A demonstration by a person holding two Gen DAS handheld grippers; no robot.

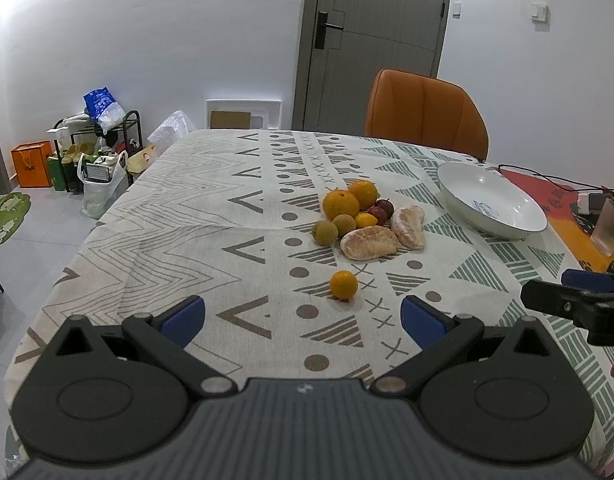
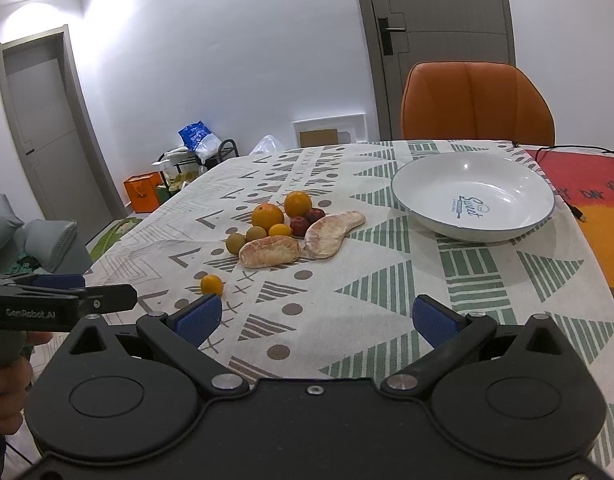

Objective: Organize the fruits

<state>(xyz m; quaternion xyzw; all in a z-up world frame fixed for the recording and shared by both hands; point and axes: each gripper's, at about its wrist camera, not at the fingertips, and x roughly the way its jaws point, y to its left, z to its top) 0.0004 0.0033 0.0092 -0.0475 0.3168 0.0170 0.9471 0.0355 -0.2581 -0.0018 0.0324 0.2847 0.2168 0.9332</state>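
1. The left gripper (image 1: 303, 322) hovers over the patterned tablecloth (image 1: 179, 216) with its blue-padded fingers (image 1: 185, 320) spread wide and nothing between them

2. The right gripper (image 2: 315, 320) is likewise released, its fingers (image 2: 199, 318) far apart and bare cloth showing in the gap

3. A small lone orange (image 1: 343, 285) sits just ahead of the left gripper's fingers, slightly toward the right finger; from the right wrist view the same fruit (image 2: 212, 284) lies just beyond the tip of that gripper's left finger

4. Farther ahead of both pairs of fingers lies the fruit cluster — two large oranges (image 1: 340, 204) at the back, two dark red fruits (image 1: 381, 210), a small yellow-orange citrus (image 1: 366, 220), two greenish-brown round fruits (image 1: 325, 233) and two peeled pomelo segments (image 1: 369, 242) at the front, all touching or nearly so

5. The white bowl (image 2: 427, 208) with a blue rim stands ahead and to the right of the right gripper's fingers, well apart from the cluster — it holds no fruit, only a blue printed motif on its floor

6. A frosted cup (image 1: 609, 228) stands far right of the left gripper's fingers; what it holds I cannot tell

7. An orange chair (image 2: 477, 100) stands beyond the far table edge
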